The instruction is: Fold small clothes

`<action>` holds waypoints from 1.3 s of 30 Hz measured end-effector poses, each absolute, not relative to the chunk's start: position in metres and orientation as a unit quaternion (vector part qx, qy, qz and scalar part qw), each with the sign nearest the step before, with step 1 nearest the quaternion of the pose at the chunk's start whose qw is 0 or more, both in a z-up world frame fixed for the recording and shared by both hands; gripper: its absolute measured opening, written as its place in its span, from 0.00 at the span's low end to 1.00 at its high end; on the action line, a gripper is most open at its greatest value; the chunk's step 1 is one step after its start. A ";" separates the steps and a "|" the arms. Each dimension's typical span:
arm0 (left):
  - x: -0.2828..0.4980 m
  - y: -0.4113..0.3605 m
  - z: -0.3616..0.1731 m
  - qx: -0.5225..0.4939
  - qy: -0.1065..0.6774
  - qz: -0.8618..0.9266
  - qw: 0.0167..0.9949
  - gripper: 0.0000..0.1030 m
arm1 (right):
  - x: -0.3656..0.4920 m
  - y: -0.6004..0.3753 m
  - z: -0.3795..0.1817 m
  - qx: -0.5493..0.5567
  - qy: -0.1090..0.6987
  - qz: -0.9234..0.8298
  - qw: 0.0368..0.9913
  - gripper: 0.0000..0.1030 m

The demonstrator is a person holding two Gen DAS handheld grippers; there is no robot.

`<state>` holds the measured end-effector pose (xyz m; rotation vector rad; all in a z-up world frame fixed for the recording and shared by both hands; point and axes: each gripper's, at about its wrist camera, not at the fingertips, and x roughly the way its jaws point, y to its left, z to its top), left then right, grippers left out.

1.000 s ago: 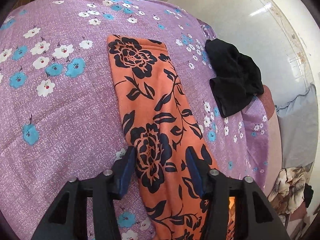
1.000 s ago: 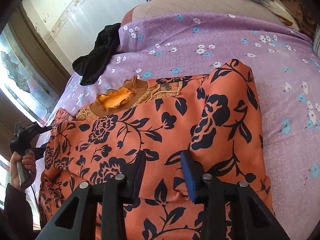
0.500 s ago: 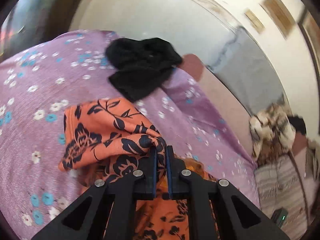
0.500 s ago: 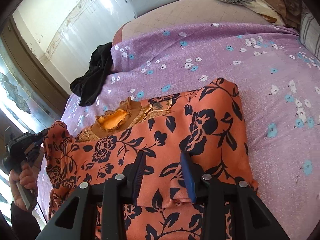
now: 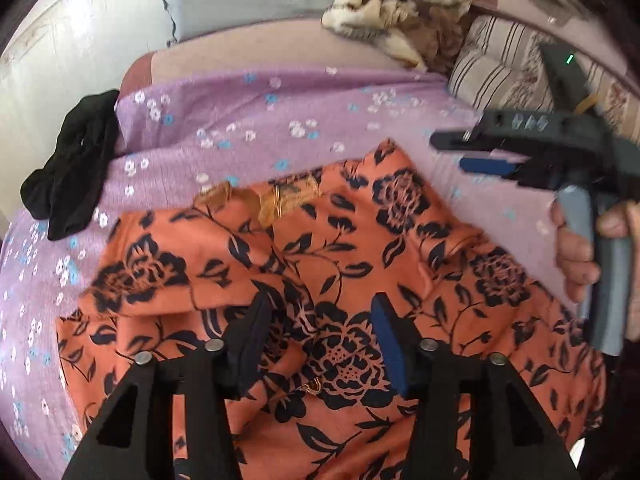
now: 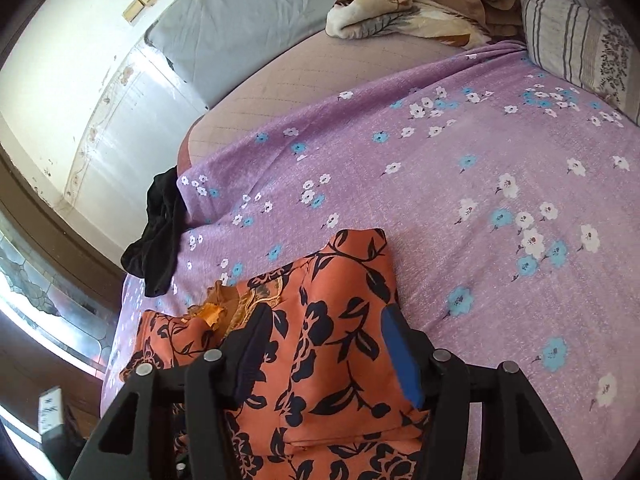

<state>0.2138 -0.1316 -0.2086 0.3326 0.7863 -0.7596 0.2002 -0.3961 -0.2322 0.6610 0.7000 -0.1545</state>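
**Orange garment spread beneath both grippers**

Orange floral garment lying on the purple floral bedsheet, directly under and ahead of the left gripper, fingers spread wide, gripping nothing. Same for the right gripper: spread apart over the cloth. Farther ahead to the left, black clothing at the sheet's edge.

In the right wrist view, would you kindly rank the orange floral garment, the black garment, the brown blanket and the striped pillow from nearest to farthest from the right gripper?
1. Orange floral garment: between the right gripper's open jaws.
2. Black garment: left, at the bed's edge.
3. Striped pillow and brown blanket: far end of the bed, too close to call.
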 end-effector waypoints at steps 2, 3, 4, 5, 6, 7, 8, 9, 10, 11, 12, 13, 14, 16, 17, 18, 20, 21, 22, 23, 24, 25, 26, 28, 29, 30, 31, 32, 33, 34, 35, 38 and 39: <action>0.219 -0.103 -0.183 0.113 0.337 -0.363 0.861 0.75 | 0.202 -0.392 -0.233 0.313 0.340 -0.069 0.884 0.59; 0.225 -0.089 -0.174 0.087 0.327 -0.354 0.872 0.77 | 0.202 -0.389 -0.233 0.311 0.342 -0.066 0.884 0.59; 0.236 -0.072 -0.171 0.055 0.327 -0.341 0.879 0.78 | 0.203 -0.386 -0.234 0.309 0.344 -0.062 0.885 0.59; 0.248 -0.058 -0.172 0.020 0.340 -0.327 0.881 0.78 | 0.203 -0.383 -0.235 0.305 0.347 -0.058 0.885 0.59; 0.262 -0.044 -0.177 -0.023 0.363 -0.311 0.878 0.78 | 0.204 -0.378 -0.235 0.300 0.349 -0.055 0.886 0.59; 0.277 -0.031 -0.186 -0.073 0.389 -0.300 0.868 0.78 | 0.205 -0.374 -0.235 0.294 0.351 -0.053 0.887 0.59; 0.288 -0.020 -0.197 -0.125 0.414 -0.298 0.851 0.77 | 0.205 -0.369 -0.236 0.286 0.352 -0.052 0.890 0.59; 0.297 -0.014 -0.207 -0.164 0.434 -0.298 0.834 0.77 | 0.206 -0.364 -0.235 0.276 0.354 -0.051 0.892 0.59; 0.304 -0.011 -0.213 -0.189 0.447 -0.299 0.822 0.76 | 0.207 -0.359 -0.235 0.264 0.355 -0.050 0.895 0.59; 0.308 -0.012 -0.217 -0.204 0.452 -0.299 0.815 0.76 | 0.208 -0.354 -0.235 0.252 0.356 -0.050 0.899 0.59; 0.310 -0.015 -0.219 -0.210 0.455 -0.302 0.811 0.76 | 0.209 -0.349 -0.235 0.242 0.357 -0.048 0.901 0.59; 0.312 -0.018 -0.220 -0.213 0.456 -0.305 0.808 0.74 | 0.209 -0.345 -0.234 0.233 0.357 -0.045 0.903 0.59; 0.311 -0.023 -0.221 -0.215 0.457 -0.308 0.806 0.68 | 0.209 -0.342 -0.234 0.227 0.357 -0.042 0.905 0.59; 0.317 -0.035 -0.225 -0.217 0.457 -0.306 0.806 0.44 | 0.208 -0.338 -0.232 0.219 0.353 -0.038 0.909 0.59; 0.320 -0.039 -0.227 -0.213 0.455 -0.299 0.811 0.25 | 0.207 -0.337 -0.232 0.218 0.352 -0.037 0.909 0.59; 0.321 -0.045 -0.227 -0.207 0.453 -0.293 0.816 0.16 | 0.207 -0.338 -0.231 0.218 0.351 -0.037 0.910 0.59; 0.322 -0.056 -0.228 -0.193 0.448 -0.286 0.824 0.05 | 0.205 -0.340 -0.230 0.224 0.348 -0.040 0.910 0.59; 0.318 -0.062 -0.225 -0.183 0.439 -0.292 0.830 0.05 | 0.204 -0.342 -0.229 0.227 0.346 -0.042 0.909 0.59; 0.313 -0.071 -0.220 -0.171 0.427 -0.305 0.834 0.05 | 0.203 -0.345 -0.229 0.232 0.344 -0.045 0.909 0.59; 0.308 -0.083 -0.214 -0.156 0.417 -0.322 0.835 0.05 | 0.203 -0.348 -0.228 0.238 0.342 -0.046 0.908 0.59; 0.300 -0.097 -0.208 -0.139 0.409 -0.345 0.833 0.05 | 0.202 -0.352 -0.227 0.245 0.340 -0.047 0.907 0.59; 0.290 -0.112 -0.202 -0.118 0.404 -0.370 0.828 0.05 | 0.201 -0.355 -0.227 0.253 0.337 -0.049 0.906 0.59; 0.280 -0.128 -0.198 -0.092 0.405 -0.394 0.820 0.05 | 0.200 -0.359 -0.226 0.261 0.333 -0.052 0.905 0.59; 0.262 -0.155 -0.197 -0.034 0.414 -0.420 0.807 0.10 | 0.197 -0.368 -0.225 0.279 0.326 -0.057 0.901 0.59; 0.256 -0.162 -0.199 -0.010 0.422 -0.424 0.802 0.30 | 0.196 -0.372 -0.224 0.288 0.323 -0.060 0.900 0.59; 0.255 -0.164 -0.200 0.005 0.426 -0.420 0.801 0.44 | 0.194 -0.377 -0.224 0.299 0.319 -0.060 0.898 0.59; 0.254 -0.159 -0.199 0.009 0.419 -0.410 0.810 0.63 | 0.193 -0.381 -0.224 0.312 0.313 -0.059 0.895 0.62; 0.256 -0.149 -0.196 0.007 0.406 -0.395 0.824 0.66 | 0.191 -0.386 -0.223 0.326 0.306 -0.056 0.893 0.67; 0.260 -0.136 -0.193 0.000 0.399 -0.380 0.834 0.66 | 0.190 -0.390 -0.223 0.338 0.299 -0.054 0.891 0.69; 0.266 -0.122 -0.189 -0.013 0.399 -0.369 0.840 0.66 | 0.190 -0.392 -0.223 0.347 0.295 -0.048 0.889 0.70; 0.273 -0.105 -0.186 -0.033 0.397 -0.357 0.845 0.66 | 0.191 -0.392 -0.223 0.351 0.295 -0.041 0.888 0.70; 0.296 -0.060 -0.186 -0.093 0.395 -0.299 0.863 0.66 | 0.199 -0.388 -0.228 0.353 0.310 -0.019 0.882 0.70; 0.301 -0.048 -0.189 -0.103 0.400 -0.278 0.867 0.66 | 0.204 -0.387 -0.233 0.359 0.319 -0.006 0.877 0.70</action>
